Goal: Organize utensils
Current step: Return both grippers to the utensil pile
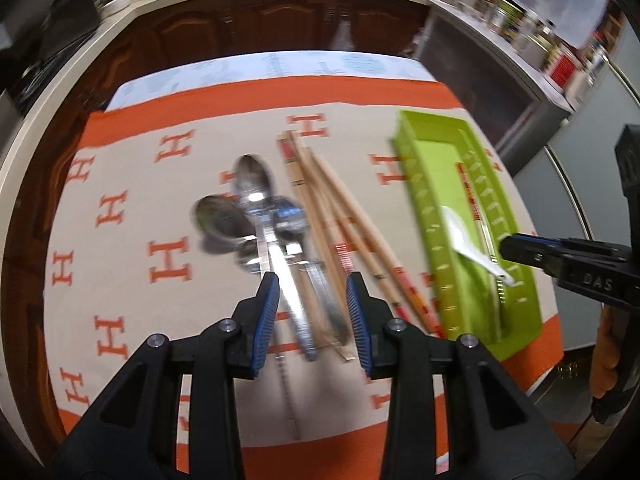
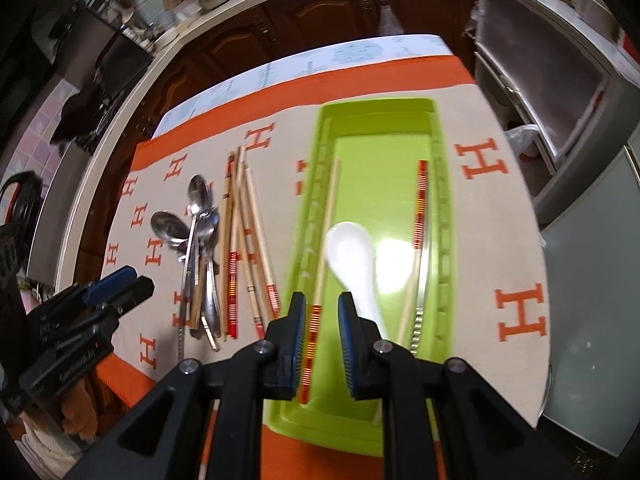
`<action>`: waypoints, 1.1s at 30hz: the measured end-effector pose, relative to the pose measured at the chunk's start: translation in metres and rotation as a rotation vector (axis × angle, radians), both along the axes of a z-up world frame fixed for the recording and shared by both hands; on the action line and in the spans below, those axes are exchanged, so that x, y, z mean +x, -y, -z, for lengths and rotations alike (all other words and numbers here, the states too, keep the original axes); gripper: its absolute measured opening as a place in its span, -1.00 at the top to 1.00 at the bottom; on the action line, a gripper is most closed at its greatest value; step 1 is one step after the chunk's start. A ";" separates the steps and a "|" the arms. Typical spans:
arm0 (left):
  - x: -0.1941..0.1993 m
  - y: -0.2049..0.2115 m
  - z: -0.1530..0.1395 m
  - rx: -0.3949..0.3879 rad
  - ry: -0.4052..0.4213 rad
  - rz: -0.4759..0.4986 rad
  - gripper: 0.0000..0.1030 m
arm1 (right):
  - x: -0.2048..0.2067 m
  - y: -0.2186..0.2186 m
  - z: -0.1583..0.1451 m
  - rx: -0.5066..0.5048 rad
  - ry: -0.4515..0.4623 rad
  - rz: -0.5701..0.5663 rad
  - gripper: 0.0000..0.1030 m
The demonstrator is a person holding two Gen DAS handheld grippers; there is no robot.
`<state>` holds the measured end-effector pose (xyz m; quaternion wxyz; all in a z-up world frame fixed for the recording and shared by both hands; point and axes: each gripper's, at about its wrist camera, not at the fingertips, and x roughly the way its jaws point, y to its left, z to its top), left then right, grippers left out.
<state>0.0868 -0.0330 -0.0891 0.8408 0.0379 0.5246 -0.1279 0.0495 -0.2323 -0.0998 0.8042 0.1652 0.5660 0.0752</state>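
Note:
My left gripper (image 1: 314,320) is open and hovers low over a pile of metal spoons (image 1: 256,196), whose handles pass between its fingers without touching. Several wooden chopsticks (image 1: 344,220) lie just to their right. The green tray (image 1: 412,184) holds a white ceramic spoon (image 1: 460,232). My right gripper (image 2: 322,336) stands open over the tray's (image 2: 380,106) near end. A red-banded chopstick (image 2: 320,280) lies between its fingers, clear of both pads. The white spoon (image 2: 352,252), another banded chopstick (image 2: 420,208) and a metal utensil (image 2: 418,320) also lie in the tray.
A beige cloth with orange H marks (image 1: 168,260) covers the table. The spoons (image 2: 196,220) and loose chopsticks (image 2: 240,240) lie left of the tray, with the left gripper (image 2: 132,278) beside them. Wooden cabinets (image 1: 280,24) stand behind, and steel appliances (image 2: 552,92) to the right.

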 end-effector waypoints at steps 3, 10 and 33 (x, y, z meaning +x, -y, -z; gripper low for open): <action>0.006 -0.024 0.005 -0.011 -0.015 -0.042 0.39 | 0.008 -0.019 -0.005 -0.013 0.005 -0.037 0.68; 0.027 -0.068 0.027 -0.075 -0.089 -0.105 0.39 | 0.032 -0.062 -0.010 -0.046 0.006 -0.113 0.68; 0.047 -0.033 0.094 -0.145 -0.223 -0.008 0.54 | 0.061 -0.112 0.037 0.032 -0.094 -0.172 0.68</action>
